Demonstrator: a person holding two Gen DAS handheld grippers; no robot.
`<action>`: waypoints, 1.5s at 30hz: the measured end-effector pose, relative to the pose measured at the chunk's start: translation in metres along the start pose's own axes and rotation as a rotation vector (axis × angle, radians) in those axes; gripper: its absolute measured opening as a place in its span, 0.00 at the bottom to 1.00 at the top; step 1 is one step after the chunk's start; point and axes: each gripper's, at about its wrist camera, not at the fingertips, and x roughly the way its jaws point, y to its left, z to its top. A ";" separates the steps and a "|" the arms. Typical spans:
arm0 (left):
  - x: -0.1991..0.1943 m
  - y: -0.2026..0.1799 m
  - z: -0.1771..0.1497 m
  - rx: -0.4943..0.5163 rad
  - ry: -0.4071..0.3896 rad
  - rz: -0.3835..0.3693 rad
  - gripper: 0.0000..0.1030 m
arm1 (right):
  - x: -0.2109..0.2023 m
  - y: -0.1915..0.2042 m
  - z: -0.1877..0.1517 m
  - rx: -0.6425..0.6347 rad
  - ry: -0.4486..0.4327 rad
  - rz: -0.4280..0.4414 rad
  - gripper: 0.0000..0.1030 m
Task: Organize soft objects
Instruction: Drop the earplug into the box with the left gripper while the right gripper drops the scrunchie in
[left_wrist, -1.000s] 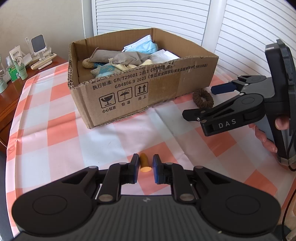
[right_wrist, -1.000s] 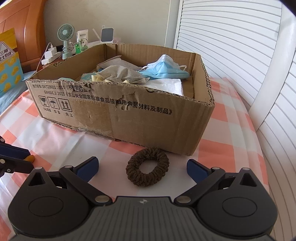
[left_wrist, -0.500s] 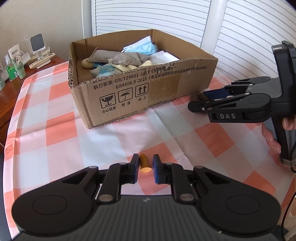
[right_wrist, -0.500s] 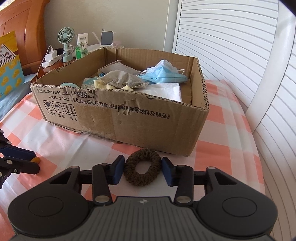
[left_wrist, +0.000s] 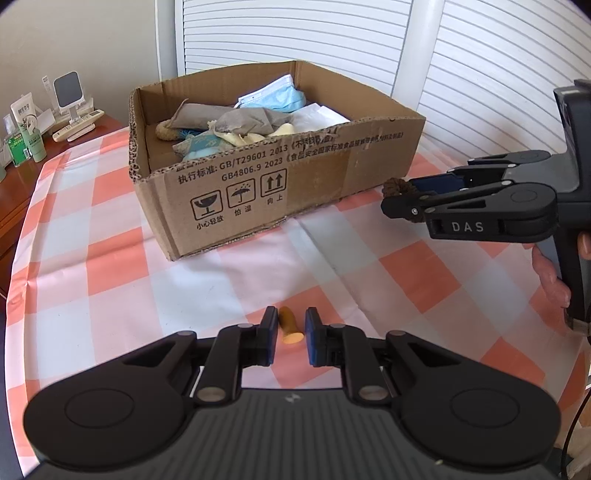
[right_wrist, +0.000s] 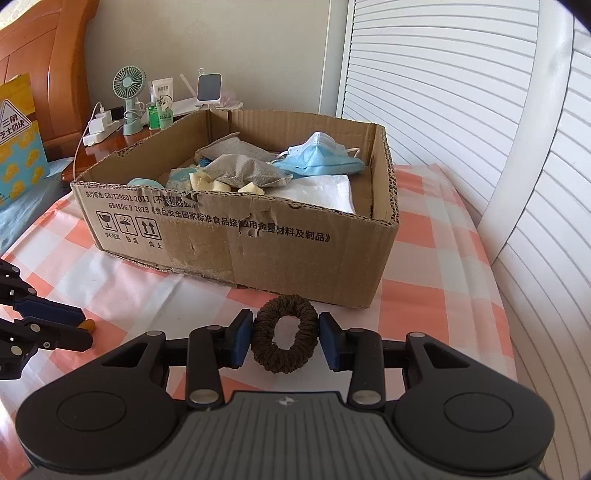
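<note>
My right gripper (right_wrist: 285, 340) is shut on a brown hair scrunchie (right_wrist: 284, 340) and holds it off the checked cloth, just in front of the cardboard box (right_wrist: 236, 236). It also shows in the left wrist view (left_wrist: 402, 199), with the scrunchie (left_wrist: 397, 185) at its tips. The box (left_wrist: 280, 184) holds a blue face mask (right_wrist: 321, 157), grey pouches (right_wrist: 243, 171) and other soft items. My left gripper (left_wrist: 290, 326) is open a little, its pads on either side of a small orange earplug (left_wrist: 288, 325) lying on the cloth, not touching it.
A bedside table at the back left carries a small fan (right_wrist: 129, 99), bottles (right_wrist: 160, 107) and a charger. White shutter doors (right_wrist: 461, 110) stand behind and to the right. The table's right edge lies close to the box.
My right gripper closed on the scrunchie and lifted it off the cloth. My left gripper has stayed around the earplug with the same gap.
</note>
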 end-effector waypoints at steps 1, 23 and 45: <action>0.001 0.000 0.000 0.000 0.002 0.004 0.14 | -0.001 0.000 0.000 0.000 0.000 -0.003 0.42; 0.003 0.000 -0.002 -0.026 -0.012 0.037 0.08 | -0.004 0.002 -0.004 0.003 -0.003 0.007 0.43; -0.051 -0.001 0.042 0.081 -0.093 -0.041 0.08 | -0.055 0.006 0.023 -0.097 -0.059 0.103 0.43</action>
